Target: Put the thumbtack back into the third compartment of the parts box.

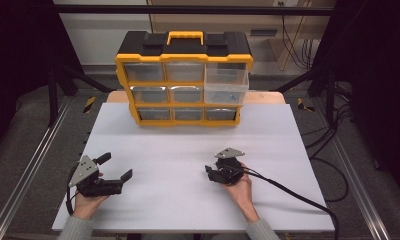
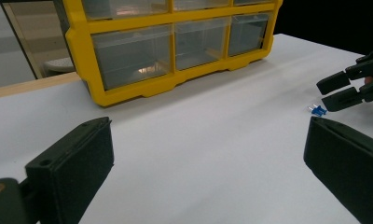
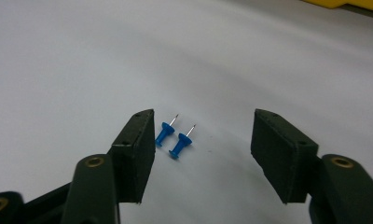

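Between the two black jaws of the right gripper lie two blue pushpins, side by side on the white table, their metal points aimed away from the camera. They sit close to one jaw, the nearer pin almost at its pad, while the other jaw stands well apart from them. Those jaws are parted and press on nothing; the pins are bracketed, not gripped. In the left gripper view the same right gripper hangs low over the small blue shape of the pins, tips just beside it.

The step in hand looks like the pickup: the right gripper is set around the pins and the squeeze is not yet made. My judgement is that the next move calls for centring the pins between the pads and closing until both heads are pinched, since a lopsided close could push one away.

Off to the side, the left gripper rests near the table's left front with its jaws spread wide and empty. Beyond, the yellow drawer organiser stands at the far edge, one clear drawer on the right pulled out, a likely destination.
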`<state>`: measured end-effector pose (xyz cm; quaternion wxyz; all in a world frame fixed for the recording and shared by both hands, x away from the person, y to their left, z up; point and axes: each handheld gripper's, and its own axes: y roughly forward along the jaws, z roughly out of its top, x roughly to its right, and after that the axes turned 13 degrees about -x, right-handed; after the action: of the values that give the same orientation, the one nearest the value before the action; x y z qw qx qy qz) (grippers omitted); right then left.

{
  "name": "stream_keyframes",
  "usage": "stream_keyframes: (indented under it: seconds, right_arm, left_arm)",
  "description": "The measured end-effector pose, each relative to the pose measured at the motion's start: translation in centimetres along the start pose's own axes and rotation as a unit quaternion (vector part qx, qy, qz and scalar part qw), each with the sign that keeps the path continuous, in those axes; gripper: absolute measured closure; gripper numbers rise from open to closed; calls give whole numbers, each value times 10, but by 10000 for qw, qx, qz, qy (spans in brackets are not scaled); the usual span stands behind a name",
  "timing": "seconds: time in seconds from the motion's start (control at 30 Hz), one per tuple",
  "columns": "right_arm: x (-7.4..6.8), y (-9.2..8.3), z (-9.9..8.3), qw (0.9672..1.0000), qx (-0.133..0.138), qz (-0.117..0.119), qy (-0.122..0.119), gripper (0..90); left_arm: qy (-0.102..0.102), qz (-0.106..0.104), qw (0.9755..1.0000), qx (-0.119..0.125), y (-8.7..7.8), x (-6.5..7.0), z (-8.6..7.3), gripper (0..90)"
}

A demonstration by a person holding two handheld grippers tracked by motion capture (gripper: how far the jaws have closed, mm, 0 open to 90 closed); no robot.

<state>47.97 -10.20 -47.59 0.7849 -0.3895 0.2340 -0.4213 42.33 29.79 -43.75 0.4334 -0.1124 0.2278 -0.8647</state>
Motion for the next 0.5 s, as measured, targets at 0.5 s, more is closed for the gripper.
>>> stream_keyframes:
  seconds: [0.5]
  right_arm:
    - [-1, 5, -3, 9997, 20, 58, -221, 601]
  left_arm:
    - [7, 5, 10000, -7, 0, 0, 0, 11]
